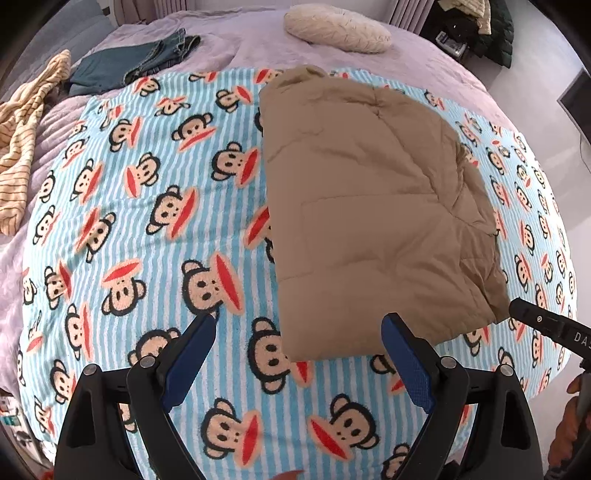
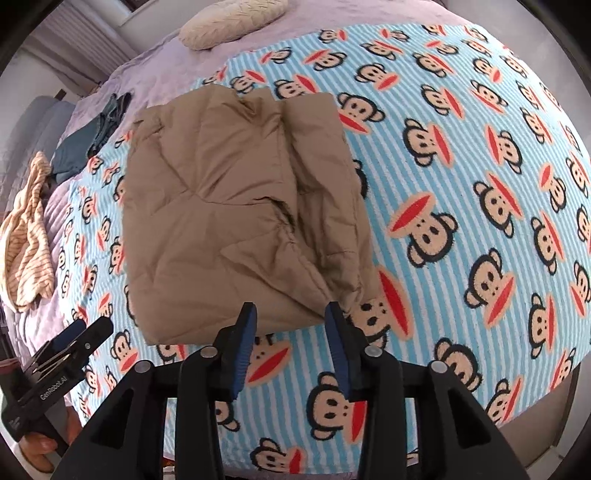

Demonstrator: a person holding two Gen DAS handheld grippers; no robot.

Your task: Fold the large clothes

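A tan quilted jacket (image 1: pixel 373 206) lies folded into a rough rectangle on the monkey-print blanket (image 1: pixel 147 221); it also shows in the right wrist view (image 2: pixel 229 206). My left gripper (image 1: pixel 299 328) is open and empty, hovering just short of the jacket's near left corner. My right gripper (image 2: pixel 290 314) is open and empty, its fingertips at the jacket's near right corner without closing on it. Each gripper shows at the edge of the other's view: the right one (image 1: pixel 554 328) and the left one (image 2: pixel 70 347).
Folded dark jeans (image 1: pixel 136 62), a striped beige garment (image 1: pixel 26 140) and a cream pillow (image 1: pixel 336 27) lie on the lilac bedspread (image 1: pixel 424 51) beyond the blanket. The bed's edge and the floor are at the right (image 1: pixel 546 88).
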